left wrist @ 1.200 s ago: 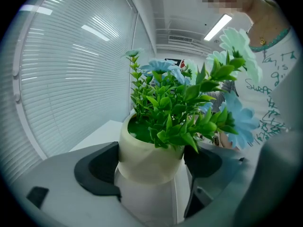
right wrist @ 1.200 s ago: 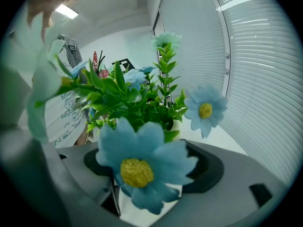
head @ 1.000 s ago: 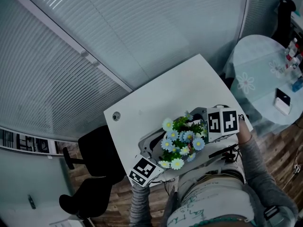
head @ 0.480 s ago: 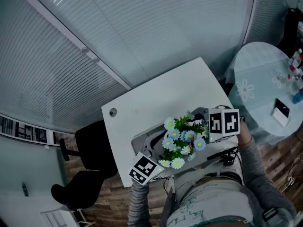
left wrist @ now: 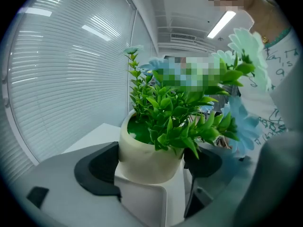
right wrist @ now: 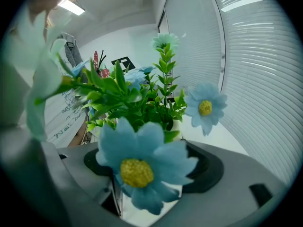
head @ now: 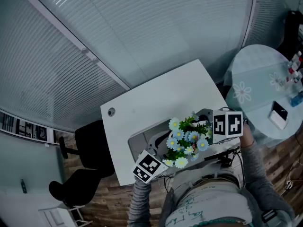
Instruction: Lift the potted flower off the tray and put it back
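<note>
The potted flower (head: pixel 188 137), blue daisies and green leaves in a cream pot (left wrist: pixel 142 157), hangs between my two grippers at the near edge of the white table (head: pixel 156 98). The grey tray (head: pixel 142 141) lies just left of it, partly bare. My left gripper (head: pixel 165 154) is shut on the pot, its dark pads (left wrist: pixel 97 171) against the pot's sides. My right gripper (head: pixel 210 132) comes from the other side. There a large blue bloom (right wrist: pixel 142 167) hides most of the pot, which sits between the pads (right wrist: pixel 208 167).
Two black chairs (head: pixel 92 145) stand left of the table. A round table with a flowered cloth (head: pixel 258 79) at the right carries a phone (head: pixel 278 113) and bottles. Slatted blinds run along the far side.
The flower and both grippers have shifted a little to the right and toward me, so more of the grey tray shows on the left.
</note>
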Tool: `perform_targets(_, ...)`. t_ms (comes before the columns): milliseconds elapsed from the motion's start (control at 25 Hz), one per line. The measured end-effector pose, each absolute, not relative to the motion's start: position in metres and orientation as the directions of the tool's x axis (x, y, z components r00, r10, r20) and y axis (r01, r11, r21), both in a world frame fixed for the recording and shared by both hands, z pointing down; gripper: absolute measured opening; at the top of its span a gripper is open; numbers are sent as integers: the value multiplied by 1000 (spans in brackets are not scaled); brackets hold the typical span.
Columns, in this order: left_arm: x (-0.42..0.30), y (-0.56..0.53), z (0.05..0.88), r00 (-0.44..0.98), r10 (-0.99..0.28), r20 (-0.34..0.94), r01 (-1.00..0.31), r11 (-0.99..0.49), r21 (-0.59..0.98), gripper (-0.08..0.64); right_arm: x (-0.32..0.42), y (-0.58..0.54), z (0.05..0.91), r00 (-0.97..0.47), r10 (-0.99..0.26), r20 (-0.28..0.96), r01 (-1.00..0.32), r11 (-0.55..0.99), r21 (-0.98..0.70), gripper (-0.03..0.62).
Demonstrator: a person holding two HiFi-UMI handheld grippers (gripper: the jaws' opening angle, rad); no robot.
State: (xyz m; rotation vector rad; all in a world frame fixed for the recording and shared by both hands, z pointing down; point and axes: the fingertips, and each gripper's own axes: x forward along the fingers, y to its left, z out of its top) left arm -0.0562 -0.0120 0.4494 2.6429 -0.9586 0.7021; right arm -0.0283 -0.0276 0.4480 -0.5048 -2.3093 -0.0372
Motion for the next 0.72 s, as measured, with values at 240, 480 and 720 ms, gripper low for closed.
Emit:
perform_targets(240, -54, -16, 450, 696, -495, 521, -611, -789, 66, 437, -24, -33, 452, -651, 308, 694, 318, 941, -119, 367)
perform_targets(480, -60, -15, 450, 720, -466, 515, -574, -817, 63, 437, -32, -31, 451, -666, 268, 697, 276, 956, -104, 367)
perform_targets(720, -67, -13, 458, 740, -441, 508, -542, -838, 60, 437, -36, -28, 459, -663, 237, 710, 237, 966, -101, 367)
